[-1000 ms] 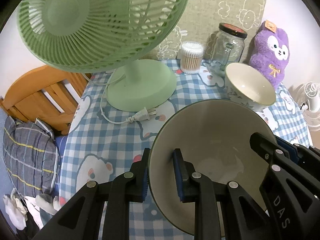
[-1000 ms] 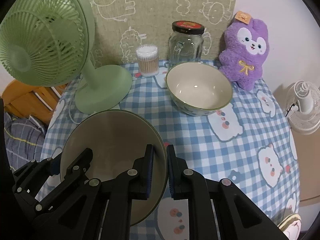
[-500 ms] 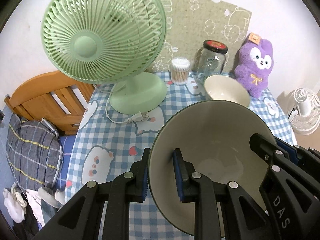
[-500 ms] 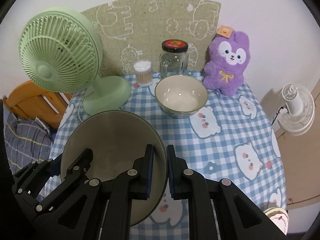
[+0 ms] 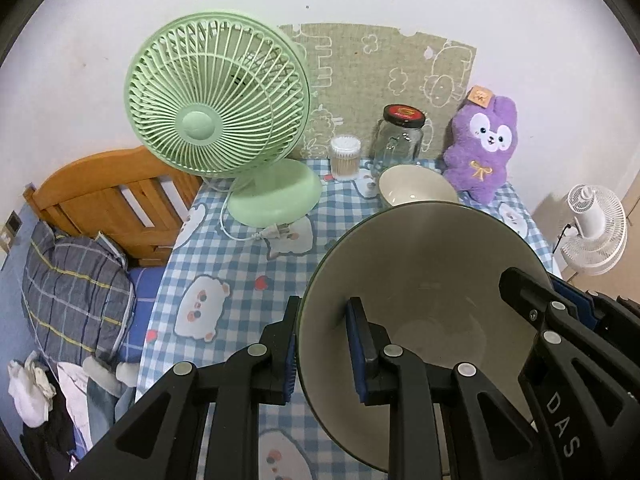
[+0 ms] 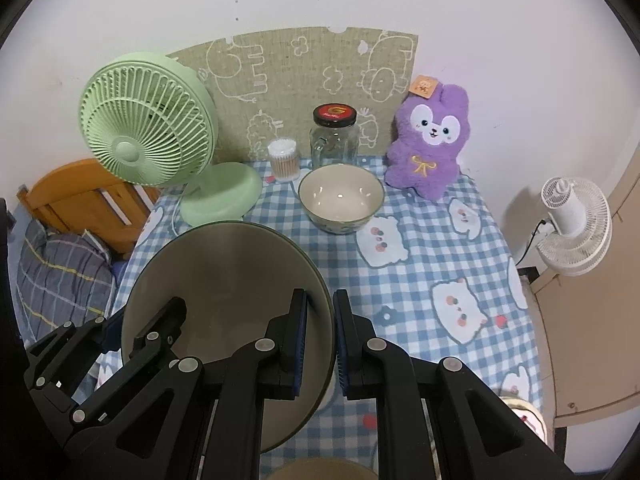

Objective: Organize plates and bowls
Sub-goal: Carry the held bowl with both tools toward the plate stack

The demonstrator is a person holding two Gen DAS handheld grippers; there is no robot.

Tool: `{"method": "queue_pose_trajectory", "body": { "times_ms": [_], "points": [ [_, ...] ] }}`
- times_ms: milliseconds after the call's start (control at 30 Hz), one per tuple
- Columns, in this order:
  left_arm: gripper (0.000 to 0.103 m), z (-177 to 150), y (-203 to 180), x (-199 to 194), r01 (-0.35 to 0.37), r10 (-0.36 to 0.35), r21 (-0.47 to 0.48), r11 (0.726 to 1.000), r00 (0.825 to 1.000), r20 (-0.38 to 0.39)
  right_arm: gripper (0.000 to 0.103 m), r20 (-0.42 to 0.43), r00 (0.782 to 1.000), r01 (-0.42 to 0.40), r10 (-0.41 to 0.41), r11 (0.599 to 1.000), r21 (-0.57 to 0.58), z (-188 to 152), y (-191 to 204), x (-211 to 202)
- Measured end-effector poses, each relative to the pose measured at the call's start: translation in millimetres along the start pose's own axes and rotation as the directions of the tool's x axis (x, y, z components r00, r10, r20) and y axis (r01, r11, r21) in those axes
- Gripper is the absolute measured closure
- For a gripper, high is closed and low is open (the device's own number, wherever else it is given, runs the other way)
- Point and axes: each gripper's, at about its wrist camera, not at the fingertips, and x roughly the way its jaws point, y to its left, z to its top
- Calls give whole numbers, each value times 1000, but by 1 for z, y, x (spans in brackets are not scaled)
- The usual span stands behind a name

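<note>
I hold the large bowl (image 5: 432,280) between my two claws, clear above the bench (image 6: 420,276) and tilted so its pale inside faces the cameras. My left claw (image 5: 322,350) is clamped on the bowl's left rim, one blue pad outside the wall and one inside. My right claw (image 6: 320,340) is pinched nearly closed on the opposite rim, with the thin wall caught between its pads. In the right wrist view the large bowl (image 6: 228,304) covers the near left part of the checked cloth.

Beyond it, a smaller bowl (image 6: 341,197) stands upright on the bench, apart from the one I carry. Just behind that smaller bowl stands a glass jar (image 6: 334,136) with a dark lid, and beside the jar a tub of cotton swabs (image 6: 283,160). A purple plush toy (image 6: 428,144) sits at the back right corner against the wall. A green fan (image 6: 152,148) stands at the back left, its plug lying loose on the cloth. A white fan (image 6: 572,220) stands off the bench to the right.
</note>
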Motion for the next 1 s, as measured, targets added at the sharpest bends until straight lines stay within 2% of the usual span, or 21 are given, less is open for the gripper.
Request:
{"method": "queue_pose_trajectory", "body": {
  "times_ms": [467, 1000],
  "points": [
    [83, -34, -20, -52, -30, 30, -21, 999, 999, 36, 87, 28, 999, -28, 28, 999, -16, -37, -22, -50],
    [83, -93, -54, -62, -34, 34, -23, 999, 999, -7, 87, -19, 999, -26, 26, 999, -18, -100, -56, -56]
  ]
}}
